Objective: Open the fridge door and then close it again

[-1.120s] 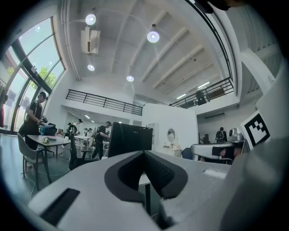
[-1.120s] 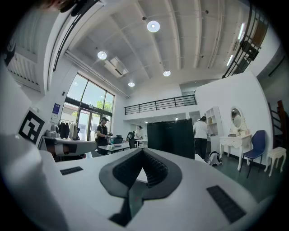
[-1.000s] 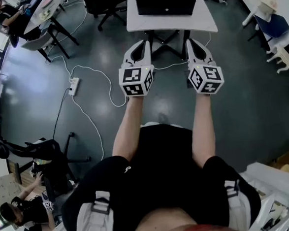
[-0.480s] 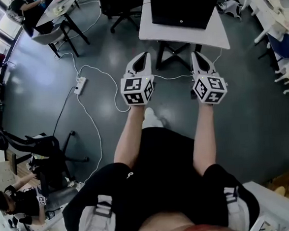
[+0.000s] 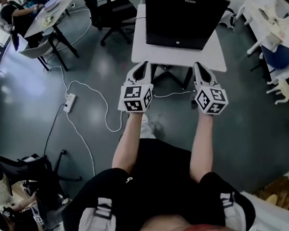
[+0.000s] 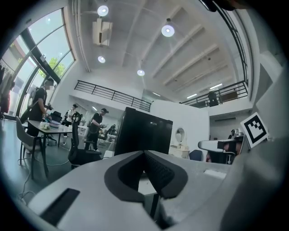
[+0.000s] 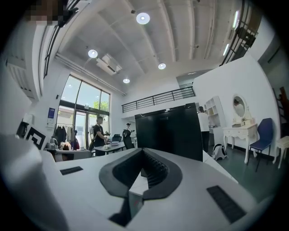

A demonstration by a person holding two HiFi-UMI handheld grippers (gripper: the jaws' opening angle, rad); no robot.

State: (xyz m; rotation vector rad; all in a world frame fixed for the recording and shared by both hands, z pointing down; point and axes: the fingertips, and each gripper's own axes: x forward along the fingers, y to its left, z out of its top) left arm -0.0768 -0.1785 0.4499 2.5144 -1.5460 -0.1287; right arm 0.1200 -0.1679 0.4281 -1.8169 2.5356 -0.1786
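Observation:
A small black fridge (image 5: 187, 15) stands on a white table (image 5: 142, 48) ahead of me, its door shut. My left gripper (image 5: 140, 67) and right gripper (image 5: 200, 67) are held side by side, level, both shut with nothing between the jaws. Their tips hover at the table's near edge, short of the fridge. The left gripper view has the fridge (image 6: 142, 131) straight beyond the shut left gripper (image 6: 144, 152). In the right gripper view the fridge (image 7: 169, 131) fills the middle distance behind the shut right gripper (image 7: 142, 151).
A black office chair (image 5: 110, 11) stands left of the table. A power strip (image 5: 68, 102) with white cable lies on the floor at left. A desk (image 5: 48, 10) with a seated person is far left. White furniture (image 5: 270, 15) and a blue chair (image 5: 278, 54) stand at right.
Both grippers have travelled forward together, still shut. The table and fridge have come nearer and now sit just ahead of the fingertips.

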